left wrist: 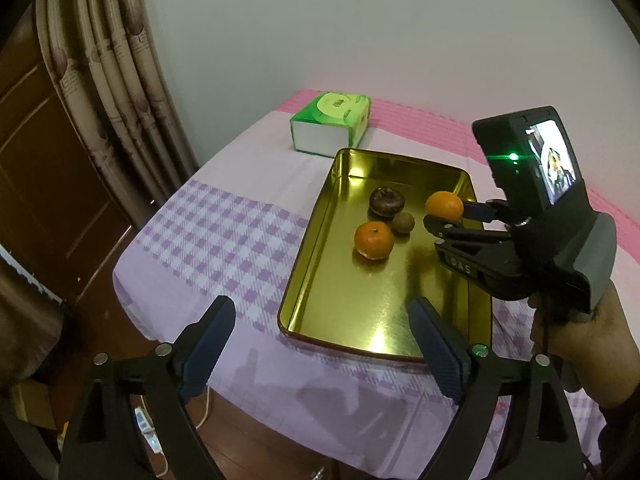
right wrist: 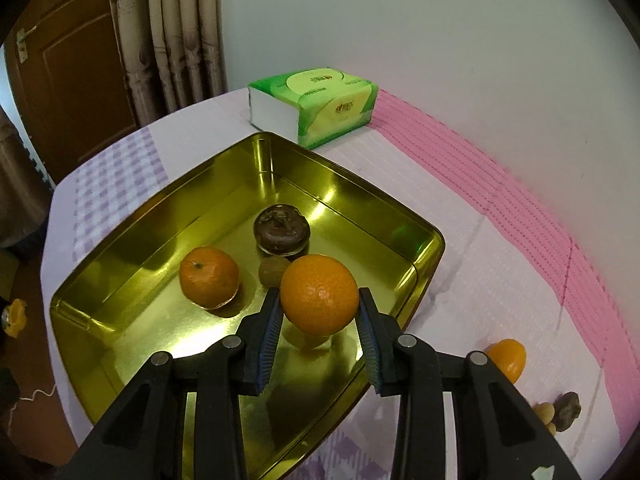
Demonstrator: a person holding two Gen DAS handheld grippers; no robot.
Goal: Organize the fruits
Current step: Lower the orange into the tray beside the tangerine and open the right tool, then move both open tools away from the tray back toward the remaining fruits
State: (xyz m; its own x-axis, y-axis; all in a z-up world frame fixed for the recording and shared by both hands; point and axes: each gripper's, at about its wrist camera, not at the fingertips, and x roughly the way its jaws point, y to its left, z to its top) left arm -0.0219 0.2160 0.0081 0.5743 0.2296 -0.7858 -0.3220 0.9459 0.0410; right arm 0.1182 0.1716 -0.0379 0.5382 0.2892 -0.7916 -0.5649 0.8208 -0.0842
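A gold metal tray [left wrist: 316,312] [right wrist: 120,216] lies on the cloth-covered table. Inside it sit a tangerine [left wrist: 373,240] [right wrist: 209,277], a dark wrinkled fruit [left wrist: 386,201] [right wrist: 281,230] and a small brown round fruit [left wrist: 403,222] [right wrist: 272,272]. My right gripper [right wrist: 319,300] [left wrist: 450,213] is shut on a second tangerine [right wrist: 319,294] [left wrist: 444,205], held over the tray's right side. My left gripper [left wrist: 320,322] stands open over the tray's near edge, nothing between its fingers. Outside the tray, in the right wrist view, lie another tangerine [right wrist: 508,360] and a few small brown fruits [right wrist: 560,410].
A green tissue pack [left wrist: 332,124] [right wrist: 316,104] sits behind the tray near the white wall. Curtains [left wrist: 108,80] and a wooden door [right wrist: 72,76] stand at the left. A pink striped cloth [right wrist: 520,200] covers the table's right part. A hand [left wrist: 580,344] holds the right gripper.
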